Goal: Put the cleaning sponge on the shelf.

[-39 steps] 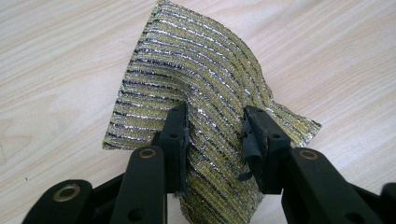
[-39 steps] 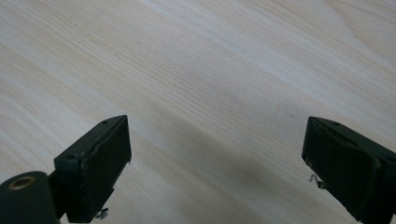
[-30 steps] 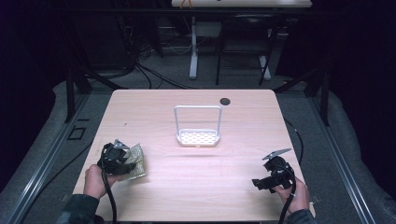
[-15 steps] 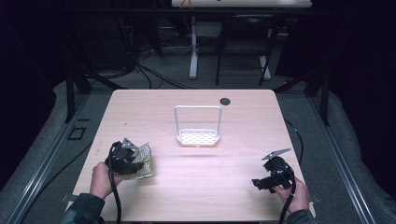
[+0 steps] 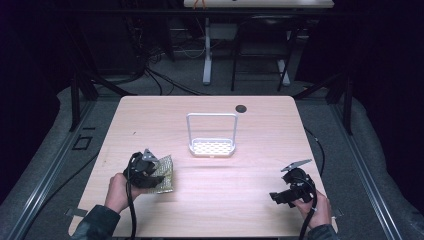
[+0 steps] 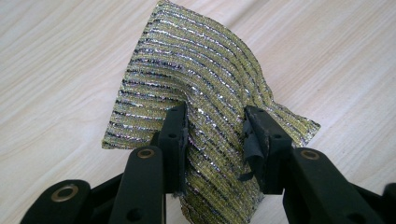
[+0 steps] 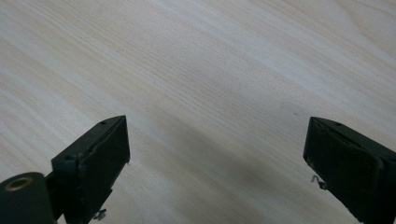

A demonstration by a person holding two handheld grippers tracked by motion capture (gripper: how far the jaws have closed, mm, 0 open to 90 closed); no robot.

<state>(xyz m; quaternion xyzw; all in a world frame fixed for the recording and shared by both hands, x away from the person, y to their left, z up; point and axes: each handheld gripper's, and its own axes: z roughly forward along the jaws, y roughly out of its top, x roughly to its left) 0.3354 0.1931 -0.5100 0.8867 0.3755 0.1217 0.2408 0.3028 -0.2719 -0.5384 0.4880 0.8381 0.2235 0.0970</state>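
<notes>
Wood-grain tabletop, pale and rectangular, carries a small white perforated rack with a tall wire loop handle standing upright near its middle, the landmark for everything else. Nearer the person than the rack and to its left lies a square scouring cloth of glittering yellow-green weave with dark and silver stripes. The left gripper, black and held in the person's left hand, sits over that cloth; in the left gripper view its two jaws stand partly apart with a raised fold of the cloth bunched between them, the rest draping onto the wood. Whether the pads truly bite the fabric is hard to judge from this angle, though the fold touches both. Nearer than the rack and well to its right, the right gripper is held in the right hand just above the table's front edge, its jaws spread wide over bare wood in the right gripper view. Beyond the rack, a small dark round disc lies near the table's far edge.
</notes>
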